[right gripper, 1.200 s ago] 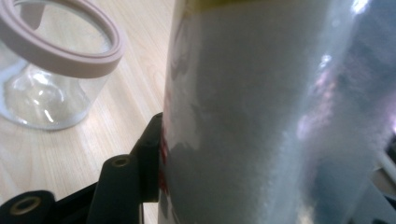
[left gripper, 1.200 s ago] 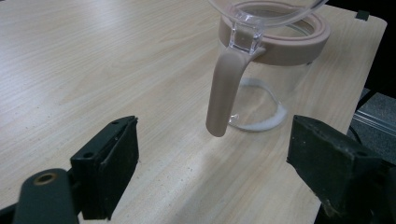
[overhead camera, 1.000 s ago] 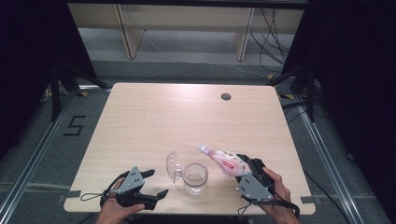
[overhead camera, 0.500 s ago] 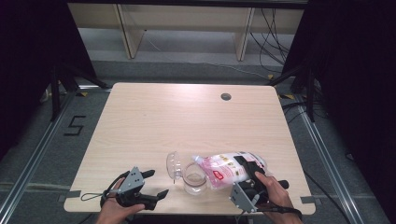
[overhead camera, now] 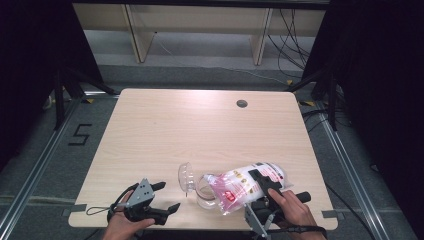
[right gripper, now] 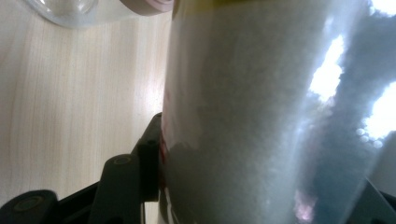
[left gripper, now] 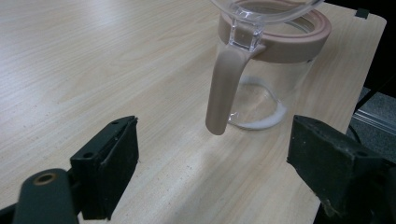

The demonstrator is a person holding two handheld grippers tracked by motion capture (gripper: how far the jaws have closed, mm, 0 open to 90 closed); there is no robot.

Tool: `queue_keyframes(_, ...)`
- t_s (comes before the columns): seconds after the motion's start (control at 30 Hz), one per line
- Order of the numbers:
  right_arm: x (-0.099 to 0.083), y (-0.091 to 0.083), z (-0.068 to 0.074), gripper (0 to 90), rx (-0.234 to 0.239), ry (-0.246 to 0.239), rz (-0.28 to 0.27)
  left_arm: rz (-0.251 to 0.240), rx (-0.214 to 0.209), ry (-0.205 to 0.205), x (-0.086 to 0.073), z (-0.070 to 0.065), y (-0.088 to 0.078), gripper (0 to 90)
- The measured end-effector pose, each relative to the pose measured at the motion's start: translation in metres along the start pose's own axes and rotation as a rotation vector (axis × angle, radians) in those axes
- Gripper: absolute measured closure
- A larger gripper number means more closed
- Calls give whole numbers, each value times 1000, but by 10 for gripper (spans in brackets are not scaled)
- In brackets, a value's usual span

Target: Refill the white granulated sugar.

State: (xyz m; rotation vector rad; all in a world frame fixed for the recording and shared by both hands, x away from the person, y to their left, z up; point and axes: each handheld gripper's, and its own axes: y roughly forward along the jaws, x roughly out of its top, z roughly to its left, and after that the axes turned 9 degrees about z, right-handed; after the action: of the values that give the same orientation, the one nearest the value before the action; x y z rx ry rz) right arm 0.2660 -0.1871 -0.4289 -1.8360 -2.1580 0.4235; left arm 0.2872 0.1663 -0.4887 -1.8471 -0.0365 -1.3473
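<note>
A clear glass jar with a pink rim stands near the table's front edge, its hinged clear lid swung open to the left. My right gripper is shut on a plastic bag of white granules, tipped on its side with its left end over the jar's mouth. In the right gripper view the bag sits between the jaws, one finger pressed against it. My left gripper rests open at the front left, aimed at the jar and its pink clasp, with nothing between its fingers.
The wooden table has a round cable hole at the back right. Its front edge runs just below both hands. Shelving legs and cables stand on the floor beyond the far edge.
The right hand has rolled, tipping the bag from pointing up and left to lying nearly level with its end over the jar. The left gripper has kept still.
</note>
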Motion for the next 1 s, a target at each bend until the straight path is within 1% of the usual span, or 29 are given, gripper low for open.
queue_keyframes(0.03,1,0,0,487,6,-14,9,7,1,16,0,1,-1,160)
queue_keyframes(0.07,1,1,-2,487,-2,-53,-11,6,0,4,0,0,0,160)
queue_keyframes(0.1,1,0,-2,487,-5,-41,-13,-2,-4,-3,0,0,0,160)
queue_keyframes(0.13,1,0,-2,488,-5,-44,-22,5,0,2,0,1,0,160)
queue_keyframes(0.17,1,1,1,488,4,-4,-18,1,-4,0,0,1,0,160)
queue_keyframes(0.2,2,0,-1,488,-7,-47,-1,2,-3,0,0,1,0,160)
queue_keyframes(0.23,2,0,-1,488,-7,-47,-1,2,-3,0,0,1,0,160)
queue_keyframes(0.27,2,1,2,489,-6,-36,2,5,-1,2,0,1,0,160)
queue_keyframes(0.3,2,1,4,489,12,-35,19,10,5,4,0,0,-1,160)
queue_keyframes(0.37,2,1,5,489,14,-39,18,6,1,3,0,1,-1,160)
queue_keyframes(0.4,4,3,-1,490,-6,-137,-7,7,0,3,0,1,-1,160)
queue_keyframes(0.43,5,2,-1,490,-19,-168,5,0,-3,-2,0,0,0,160)
queue_keyframes(0.47,3,2,7,490,5,-62,33,5,1,9,0,1,0,160)
queue_keyframes(0.5,4,2,5,491,-4,-102,36,5,0,6,0,0,0,160)
queue_keyframes(0.53,5,3,1,491,-19,-171,20,5,-1,6,0,0,0,160)
queue_keyframes(0.57,4,3,5,491,0,-128,39,5,0,6,0,1,0,160)
queue_keyframes(0.6,5,3,2,492,-14,-189,40,2,-2,2,0,1,0,160)
queue_keyframes(0.63,5,3,2,492,-14,-189,40,2,-2,2,0,1,0,160)
queue_keyframes(0.67,4,3,4,492,-13,-170,57,2,-3,-2,0,0,0,160)
queue_keyframes(0.7,5,2,4,492,-20,-190,68,1,-2,8,0,1,0,160)
queue_keyframes(0.73,5,2,3,492,-30,-218,72,0,-4,4,0,1,0,160)
queue_keyframes(0.77,6,3,3,492,-35,-214,70,-1,-3,4,0,0,1,160)
queue_keyframes(0.8,5,3,5,493,-28,-196,73,2,-3,7,0,1,1,160)
queue_keyframes(0.83,7,4,1,493,-38,-275,54,1,-3,7,0,0,1,160)
queue_keyframes(0.87,8,5,5,493,-31,-234,61,-1,-4,4,0,1,0,160)
queue_keyframes(0.9,8,4,6,494,-31,-234,74,6,0,1,0,0,0,160)
queue_keyframes(0.93,8,4,6,494,-31,-234,74,6,0,1,0,0,0,160)
queue_keyframes(0.97,10,6,3,494,-41,-284,52,4,-1,0,0,0,0,160)
queue_keyframes(1.0,10,6,5,495,-40,-268,55,4,-1,-1,0,0,0,160)
